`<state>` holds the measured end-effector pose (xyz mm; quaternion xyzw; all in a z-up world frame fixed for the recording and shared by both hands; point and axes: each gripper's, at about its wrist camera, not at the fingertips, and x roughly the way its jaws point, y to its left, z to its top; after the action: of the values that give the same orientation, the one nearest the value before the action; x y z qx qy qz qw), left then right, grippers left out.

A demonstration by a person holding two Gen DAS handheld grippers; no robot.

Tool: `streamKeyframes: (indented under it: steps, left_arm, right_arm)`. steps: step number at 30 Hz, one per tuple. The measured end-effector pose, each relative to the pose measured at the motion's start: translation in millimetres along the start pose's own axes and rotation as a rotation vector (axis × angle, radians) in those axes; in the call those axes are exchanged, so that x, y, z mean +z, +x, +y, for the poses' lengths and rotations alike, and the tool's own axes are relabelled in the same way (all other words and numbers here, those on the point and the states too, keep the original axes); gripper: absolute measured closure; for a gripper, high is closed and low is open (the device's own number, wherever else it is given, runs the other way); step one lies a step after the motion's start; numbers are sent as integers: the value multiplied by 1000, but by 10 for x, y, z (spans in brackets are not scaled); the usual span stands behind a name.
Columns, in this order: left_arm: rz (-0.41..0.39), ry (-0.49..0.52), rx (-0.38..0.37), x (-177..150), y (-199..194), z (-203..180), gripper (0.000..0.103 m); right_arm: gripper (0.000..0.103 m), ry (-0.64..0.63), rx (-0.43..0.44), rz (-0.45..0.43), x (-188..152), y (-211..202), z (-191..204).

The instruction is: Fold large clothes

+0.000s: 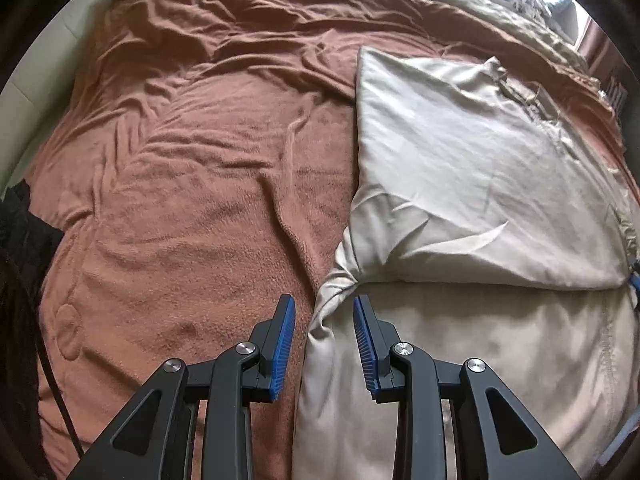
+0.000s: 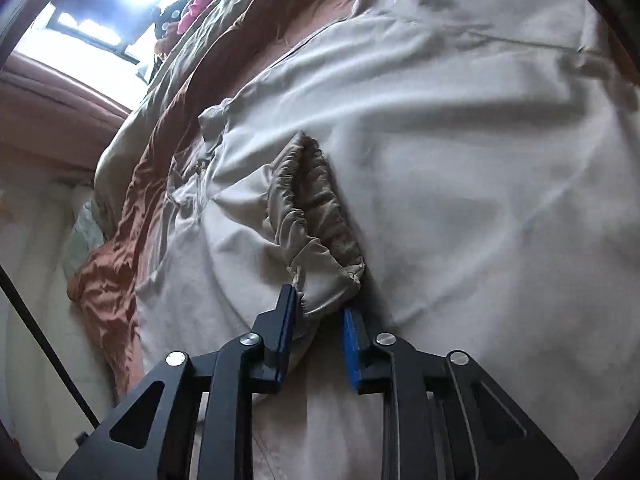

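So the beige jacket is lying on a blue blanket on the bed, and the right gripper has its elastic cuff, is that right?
Not quite: the blanket is rust brown, not blue, as the left wrist view shows. The beige jacket lies on it, and the right gripper has the elastic cuff.

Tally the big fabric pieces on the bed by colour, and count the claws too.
Beige garment: 1
Rust-brown blanket: 1
Olive-tan cover beyond the blanket: 1
Claws: 2, the left claw and the right claw, which has the garment's elastic cuff between its tips
Total: 5
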<state>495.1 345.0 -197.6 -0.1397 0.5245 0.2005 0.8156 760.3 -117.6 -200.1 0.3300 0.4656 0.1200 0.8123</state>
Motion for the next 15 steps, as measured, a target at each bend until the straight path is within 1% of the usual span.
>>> streamKeyframes:
  steps: [1, 3, 5, 6, 7, 8, 9, 10, 11, 12, 13, 15]
  left_arm:
    - [8, -1, 15, 11, 50, -4, 71]
    - [19, -16, 40, 21, 110, 3, 71]
    - [18, -34, 38, 21, 92, -22, 71]
    - [9, -32, 38, 17, 55, -58, 71]
    - [0, -27, 36, 11, 13, -103, 71]
    - [-9, -23, 30, 11, -27, -140, 71]
    - [-14, -24, 23, 8, -63, -175, 70]
    - [-20, -25, 15, 7, -109, -219, 67]
    - [-27, -25, 7, 5, -155, -266, 64]
    - [-39, -23, -4, 4, -213, -334, 57]
    - [-48, -21, -14, 0, -255, -382, 53]
    - [-69, -18, -49, -9, -347, -505, 53]
  right_arm:
    - [87, -6, 5, -1, -16, 30, -4]
    - [87, -25, 11, 1, 89, 45, 14]
    - [86, -13, 19, 23, 157, 10, -34]
    - [82, -9, 28, 26, 186, -40, -91]
    - [72, -15, 24, 13, 62, -114, -129]
    - [66, -21, 14, -12, 75, -171, -144]
    - [51, -24, 8, -47, 130, -296, -189]
    - [43, -24, 12, -69, 128, -376, -223]
    - [43, -27, 19, -91, 158, -485, -266]
    - [43, -34, 19, -110, 207, -578, -314]
    - [43, -42, 15, -134, 256, -666, -368]
    - [43, -40, 14, -175, 358, -824, -524]
